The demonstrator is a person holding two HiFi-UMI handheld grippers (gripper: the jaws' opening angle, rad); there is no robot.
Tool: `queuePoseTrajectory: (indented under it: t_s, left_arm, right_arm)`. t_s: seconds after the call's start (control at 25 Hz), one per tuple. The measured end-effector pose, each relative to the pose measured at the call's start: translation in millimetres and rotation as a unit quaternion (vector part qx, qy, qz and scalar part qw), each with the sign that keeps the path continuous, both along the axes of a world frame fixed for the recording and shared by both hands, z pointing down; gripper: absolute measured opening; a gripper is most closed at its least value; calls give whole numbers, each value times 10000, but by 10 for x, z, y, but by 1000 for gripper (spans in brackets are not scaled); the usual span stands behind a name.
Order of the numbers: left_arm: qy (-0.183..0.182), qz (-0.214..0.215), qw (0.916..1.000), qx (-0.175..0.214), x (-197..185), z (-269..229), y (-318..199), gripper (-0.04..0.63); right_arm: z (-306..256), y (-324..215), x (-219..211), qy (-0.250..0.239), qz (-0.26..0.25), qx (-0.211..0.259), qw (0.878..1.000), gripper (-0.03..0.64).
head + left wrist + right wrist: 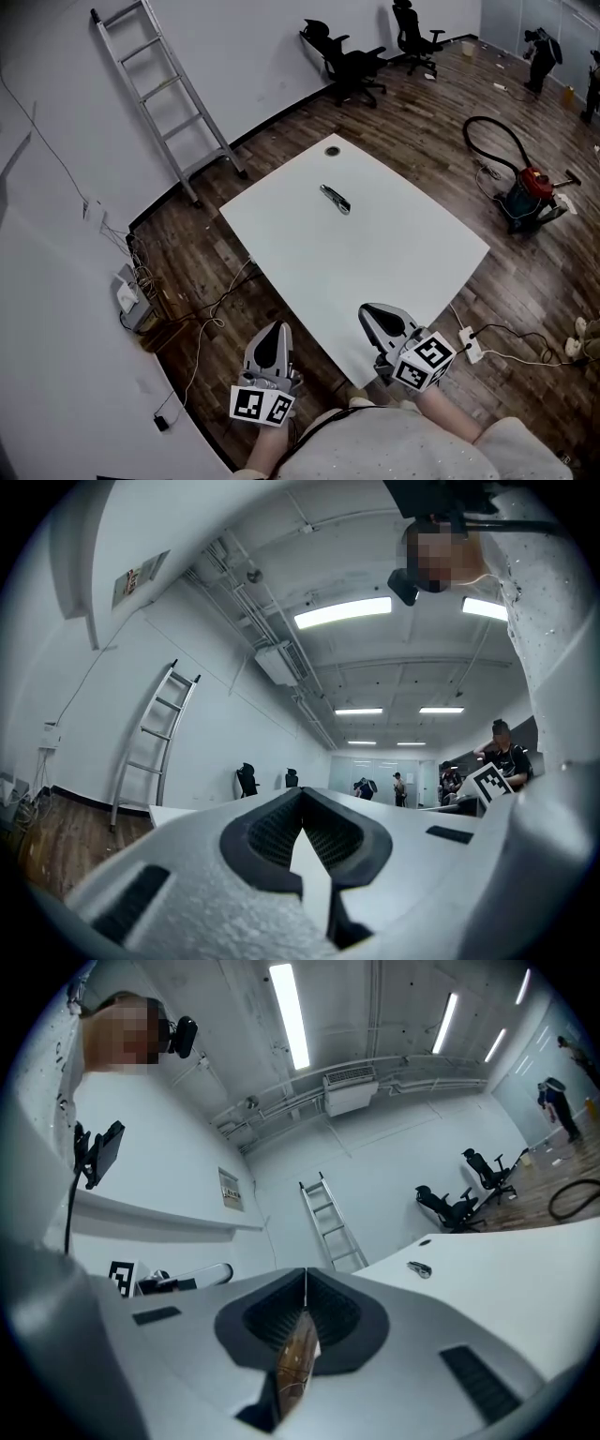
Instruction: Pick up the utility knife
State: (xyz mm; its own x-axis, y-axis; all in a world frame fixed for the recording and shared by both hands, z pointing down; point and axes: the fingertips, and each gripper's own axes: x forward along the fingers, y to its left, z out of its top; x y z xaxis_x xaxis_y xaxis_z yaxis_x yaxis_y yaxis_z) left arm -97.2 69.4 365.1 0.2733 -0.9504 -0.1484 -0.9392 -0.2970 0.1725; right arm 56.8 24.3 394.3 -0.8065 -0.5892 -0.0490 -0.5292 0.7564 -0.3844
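The utility knife [335, 199], dark grey and silver, lies alone on the far half of the white table [375, 258]. It also shows small in the right gripper view as the knife [419, 1268], far ahead and to the right of the jaws. My left gripper [273, 330] hovers off the table's near left edge, over the floor, jaws shut and empty. My right gripper [372, 310] is over the table's near corner, also shut with nothing in it. In their own views the left gripper [302, 794] and right gripper [306, 1274] have tips that meet. The knife does not show in the left gripper view.
A ladder [164, 103] leans on the wall beyond the table's left. Office chairs [352, 61] stand at the back. A vacuum cleaner [530, 192] with its hose sits on the wood floor to the right. Cables [202, 314] and a power strip [472, 345] lie by the table's near edges.
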Motion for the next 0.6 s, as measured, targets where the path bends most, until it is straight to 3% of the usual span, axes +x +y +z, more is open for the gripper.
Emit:
queuePoseTrajectory:
  t_s: [0.6]
  left_arm:
    - [-136,302,9993,-152,220,118,-595,8]
  right_arm:
    - [247,-613,274,19,289,-345,9990,9]
